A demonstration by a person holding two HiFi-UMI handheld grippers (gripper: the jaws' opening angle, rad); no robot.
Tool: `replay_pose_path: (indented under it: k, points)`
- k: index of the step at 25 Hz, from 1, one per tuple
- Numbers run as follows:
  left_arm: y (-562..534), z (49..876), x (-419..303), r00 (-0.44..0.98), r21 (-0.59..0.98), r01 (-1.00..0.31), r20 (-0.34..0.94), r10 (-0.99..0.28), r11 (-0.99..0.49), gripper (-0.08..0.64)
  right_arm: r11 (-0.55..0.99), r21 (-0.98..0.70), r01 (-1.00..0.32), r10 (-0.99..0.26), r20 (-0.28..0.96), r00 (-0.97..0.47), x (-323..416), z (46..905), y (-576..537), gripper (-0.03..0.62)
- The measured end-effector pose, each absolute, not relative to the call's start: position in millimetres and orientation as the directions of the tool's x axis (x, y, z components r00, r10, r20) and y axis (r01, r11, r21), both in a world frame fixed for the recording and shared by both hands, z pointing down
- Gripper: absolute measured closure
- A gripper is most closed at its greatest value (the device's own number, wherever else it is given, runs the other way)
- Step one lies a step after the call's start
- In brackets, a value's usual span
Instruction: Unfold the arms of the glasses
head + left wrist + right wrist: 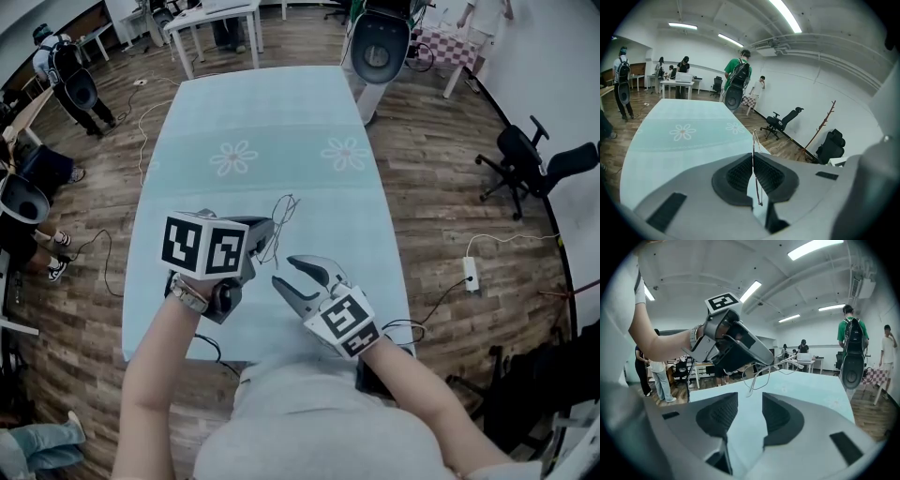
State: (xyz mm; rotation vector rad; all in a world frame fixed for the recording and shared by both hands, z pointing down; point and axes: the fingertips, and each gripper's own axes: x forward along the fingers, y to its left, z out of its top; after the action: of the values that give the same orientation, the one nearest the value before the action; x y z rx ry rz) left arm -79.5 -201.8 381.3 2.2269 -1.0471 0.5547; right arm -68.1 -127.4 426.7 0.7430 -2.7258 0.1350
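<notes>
Right gripper (283, 269) is held wide; flimsy wire glasses (282, 216), pinched in left gripper (266, 234), are probably best taken by one arm.

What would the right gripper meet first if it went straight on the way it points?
Most likely the thin wire-framed glasses, clamped in the left gripper: their wire hangs just ahead of the open right gripper. How near is unclear.
</notes>
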Motion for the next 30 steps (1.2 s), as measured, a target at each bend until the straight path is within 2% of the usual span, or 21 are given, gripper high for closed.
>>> replay_pose_path:
  k: [6,9,11,25,30]
  points:
    - [-204.4,380.9,-81.7,0.592,0.373,-0.803,0.594,-0.545,-0.465,0.543,0.840,0.153,-0.520,-0.540,0.330,-0.775,-72.8,426.7,-127.2,0.496]
    - [-204.9,379.5,-81.4,0.595,0.378,-0.801,0.586,-0.550,-0.464,0.543,0.828,0.193,-0.527,-0.560,0.342,-0.754,-74.0,428.0,-126.8,0.513]
    - [-204.9,378.9,-82.0,0.593,0.377,-0.803,0.585,-0.553,-0.462,0.543,0.815,0.212,-0.539,-0.579,0.342,-0.740,-72.7,426.7,-127.8,0.552]
    - [-205.8,374.7,-83.1,0.596,0.371,-0.800,0.583,-0.552,-0.472,0.543,0.791,0.206,-0.575,-0.610,0.334,-0.719,-60.0,422.9,-128.5,0.560]
    - [-204.1,375.1,-85.9,0.597,0.368,-0.799,0.580,-0.554,-0.475,0.543,0.788,0.157,-0.596,-0.613,0.300,-0.731,-54.2,419.3,-124.7,0.561]
